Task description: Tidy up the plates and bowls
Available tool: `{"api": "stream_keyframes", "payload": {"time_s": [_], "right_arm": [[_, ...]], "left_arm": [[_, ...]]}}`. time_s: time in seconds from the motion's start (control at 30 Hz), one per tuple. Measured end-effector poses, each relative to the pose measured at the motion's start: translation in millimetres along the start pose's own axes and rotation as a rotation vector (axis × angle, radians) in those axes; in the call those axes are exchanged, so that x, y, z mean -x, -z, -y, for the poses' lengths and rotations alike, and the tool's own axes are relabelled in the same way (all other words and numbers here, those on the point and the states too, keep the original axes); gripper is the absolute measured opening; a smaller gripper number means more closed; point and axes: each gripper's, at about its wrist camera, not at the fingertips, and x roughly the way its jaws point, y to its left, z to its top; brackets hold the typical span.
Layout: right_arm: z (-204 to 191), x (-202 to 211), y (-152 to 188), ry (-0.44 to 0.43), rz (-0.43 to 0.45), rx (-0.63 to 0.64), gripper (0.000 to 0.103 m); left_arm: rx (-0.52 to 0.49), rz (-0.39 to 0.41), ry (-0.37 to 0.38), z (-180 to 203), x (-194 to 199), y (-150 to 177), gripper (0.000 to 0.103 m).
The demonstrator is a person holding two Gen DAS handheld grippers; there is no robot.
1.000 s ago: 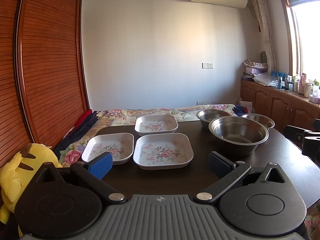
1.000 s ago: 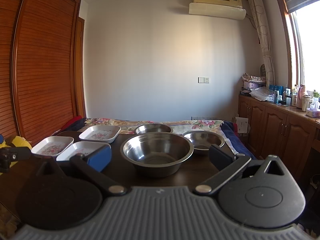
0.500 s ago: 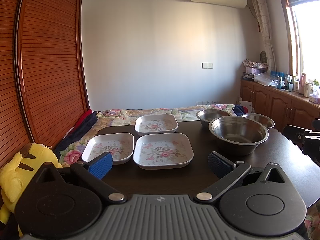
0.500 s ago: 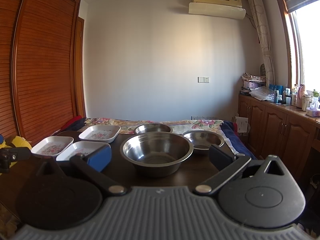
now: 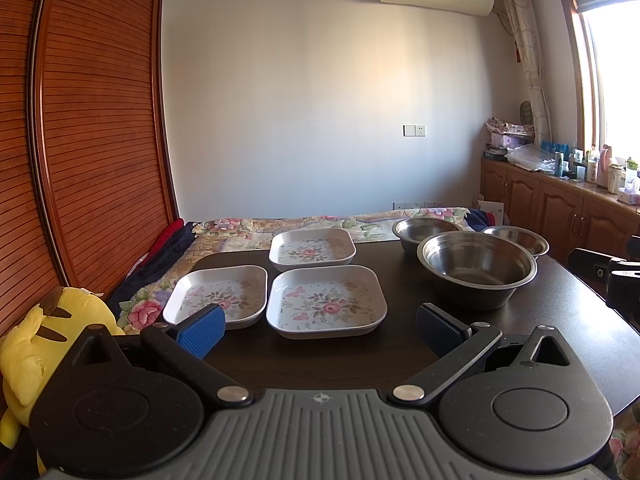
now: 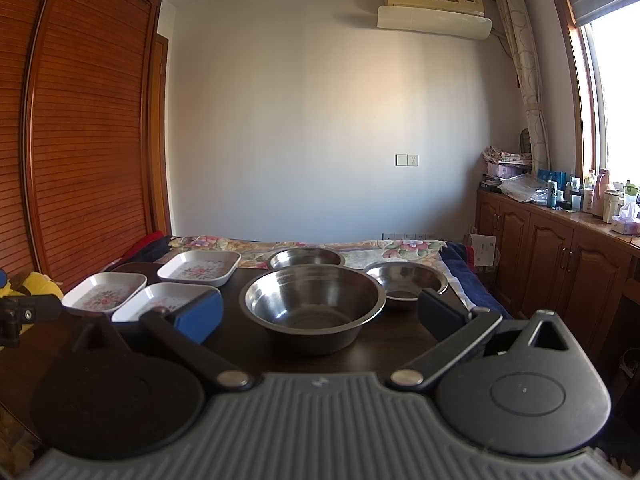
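Left gripper point(image 5: 320, 330) and right gripper point(image 6: 320, 312): jaws spread wide, holding nothing. Three floral plates point(image 5: 326, 304) and three steel bowls point(image 6: 312, 304) sit unstacked on the dark surface point(image 5: 560, 320).

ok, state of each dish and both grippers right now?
left gripper: open, holding nothing
right gripper: open, holding nothing
three floral plates: side by side on the table, unstacked, empty
large steel bowl: upright, empty
two smaller steel bowls: upright, separate, not nested
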Motion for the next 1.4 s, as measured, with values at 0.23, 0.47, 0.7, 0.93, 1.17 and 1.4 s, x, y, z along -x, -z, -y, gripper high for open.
{"api": "stream_keyframes", "payload": {"time_s": [0.23,0.47,0.7,0.93,1.17,1.4], "right_arm": [[2.2,0.0,-0.5,0.003,-0.003,-0.002,0.103],[2.2,0.4,-0.6,0.003,-0.003,-0.002,0.103],[2.5,0.5,-0.5,0.002,-0.002,-0.001,0.103],[2.7,1.1,-0.4,0.002,-0.001,-0.002,0.103],[2.2,0.2,0.4,0.0,-0.004,0.0,0.103],[-6.3,-11.9,1.7,-0.026,-0.023,0.013,0.103]], "left_arm": [[0.001,0.0,0.0,0.1,0.4,-0.3,0.103],[0.0,-0.001,0.0,0.2,0.1,-0.3,0.103],[0.001,-0.001,-0.001,0.6,0.4,0.5,0.103],[0.001,-0.002,-0.001,0.6,0.2,0.7,0.103],[0.002,-0.004,-0.001,3.3,-0.1,5.0,0.103],[0.008,-0.033,-0.004,0.1,-12.3,12.3,0.103]]}}
